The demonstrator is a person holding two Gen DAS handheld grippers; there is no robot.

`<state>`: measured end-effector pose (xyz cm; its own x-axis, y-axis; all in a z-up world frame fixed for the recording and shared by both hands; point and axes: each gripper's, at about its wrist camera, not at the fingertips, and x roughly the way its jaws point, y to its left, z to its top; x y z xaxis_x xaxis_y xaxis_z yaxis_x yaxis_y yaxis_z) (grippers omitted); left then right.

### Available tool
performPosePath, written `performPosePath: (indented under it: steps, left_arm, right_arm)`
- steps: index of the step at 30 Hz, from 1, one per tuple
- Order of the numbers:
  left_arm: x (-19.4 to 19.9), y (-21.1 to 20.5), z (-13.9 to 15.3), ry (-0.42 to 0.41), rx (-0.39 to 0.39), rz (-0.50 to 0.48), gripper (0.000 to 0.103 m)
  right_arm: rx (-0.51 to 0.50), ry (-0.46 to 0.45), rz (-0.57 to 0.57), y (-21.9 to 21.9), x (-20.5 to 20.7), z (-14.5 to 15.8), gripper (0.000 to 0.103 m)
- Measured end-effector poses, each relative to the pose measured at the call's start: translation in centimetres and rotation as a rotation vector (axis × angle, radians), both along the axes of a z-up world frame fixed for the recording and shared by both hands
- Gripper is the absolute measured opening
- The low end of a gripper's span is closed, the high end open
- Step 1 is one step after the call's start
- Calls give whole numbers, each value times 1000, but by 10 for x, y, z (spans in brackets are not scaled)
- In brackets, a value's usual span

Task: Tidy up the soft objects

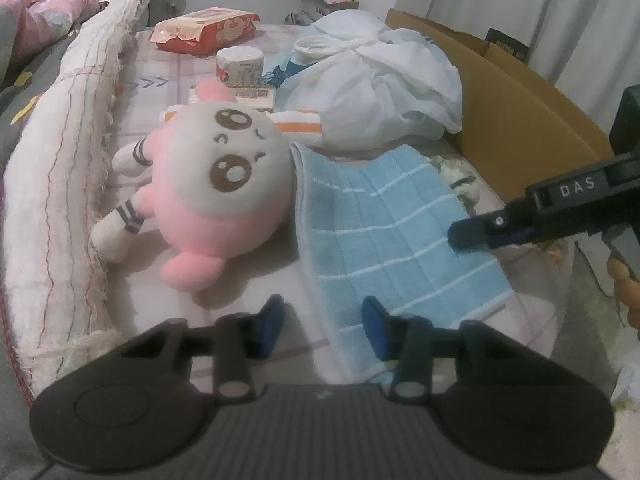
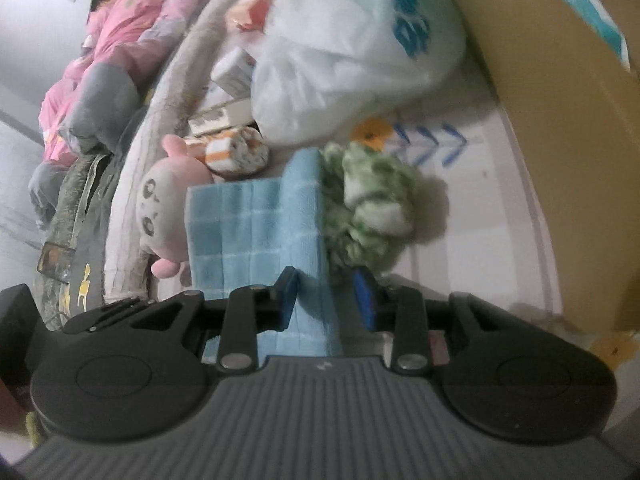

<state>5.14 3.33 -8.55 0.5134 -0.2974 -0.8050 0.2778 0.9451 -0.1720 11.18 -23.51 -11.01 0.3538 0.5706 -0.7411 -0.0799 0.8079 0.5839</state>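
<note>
The only legible writing is "DAS", in white capitals on the black body of the right gripper [image 1: 472,236] where it enters the left wrist view from the right. Blue print on the white plastic bag [image 2: 344,40] is too blurred to read.

The blue towel [image 1: 384,232] is light-blue terry crossed by thin white lines forming a grid. It lies flat on the bed sheet [image 1: 248,280]. In the left wrist view its long axis runs from the near edge of the bed up and slightly left. Its far end lies against the head of the pink-and-white plush toy [image 1: 216,184].

In the right wrist view a folded ridge of the towel runs between the right gripper's parted fingers, whose blue pads [image 2: 289,300] do not press on it. A green-and-white plush item [image 2: 368,208] adjoins the towel's right edge.

The left gripper [image 1: 320,328] is released and holds nothing, its right-hand finger over the towel's near edge.
</note>
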Motion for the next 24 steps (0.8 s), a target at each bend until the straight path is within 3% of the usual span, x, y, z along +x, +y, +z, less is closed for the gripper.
performPosePath:
  steps: [3,5,7,13,18,24]
  left_arm:
    - [0,-1,0,-5,4,-1,44]
    - [0,0,0,1,-2,4,44]
    - [0,2,0,9,-15,10,43]
    - [2,5,0,18,-40,21,43]
    - [-1,13,4,13,-36,37,43]
    - [-10,41,25,-29,-63,102,43]
  right_arm:
    - [52,18,9,3,-2,-8,26]
    - [82,11,8,4,-3,-8,10]
    - [143,-30,24,5,-7,1,9]
    - [242,-115,168,35,-6,23,8]
    - [240,-68,258,64,6,11,8]
    - [305,49,267,73,27,-14,11]
